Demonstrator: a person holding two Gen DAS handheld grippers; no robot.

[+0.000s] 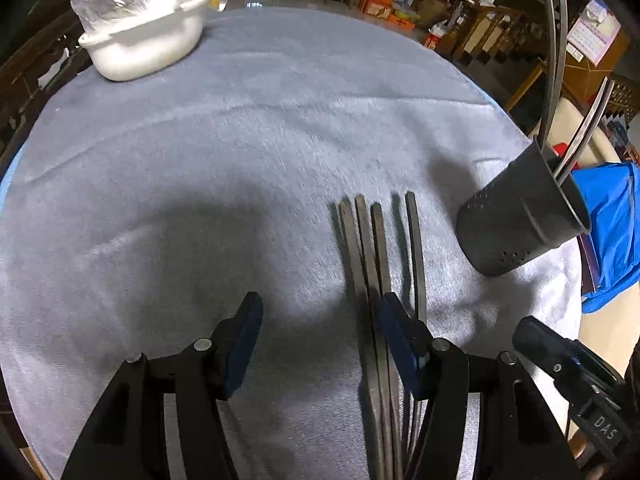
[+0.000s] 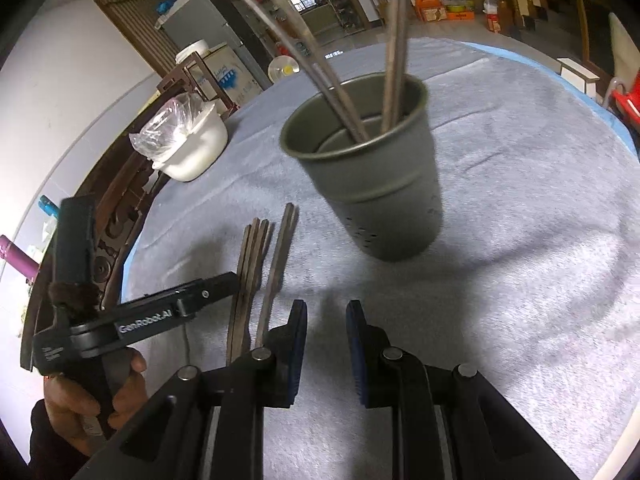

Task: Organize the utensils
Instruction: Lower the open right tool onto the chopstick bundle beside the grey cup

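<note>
Left gripper wide open, right gripper partly open, both empty; loose chopsticks lie beside the cup holding 4.

I saw a cloth-covered table; on it lay chopsticks at lower centre, a holder right, a bowl upper left.

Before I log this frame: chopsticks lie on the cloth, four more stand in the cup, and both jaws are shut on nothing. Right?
Not quite. Both wrist views show the jaws open, not shut. The rest holds: chopsticks lie on the cloth, and four more stand in the cup.
</note>
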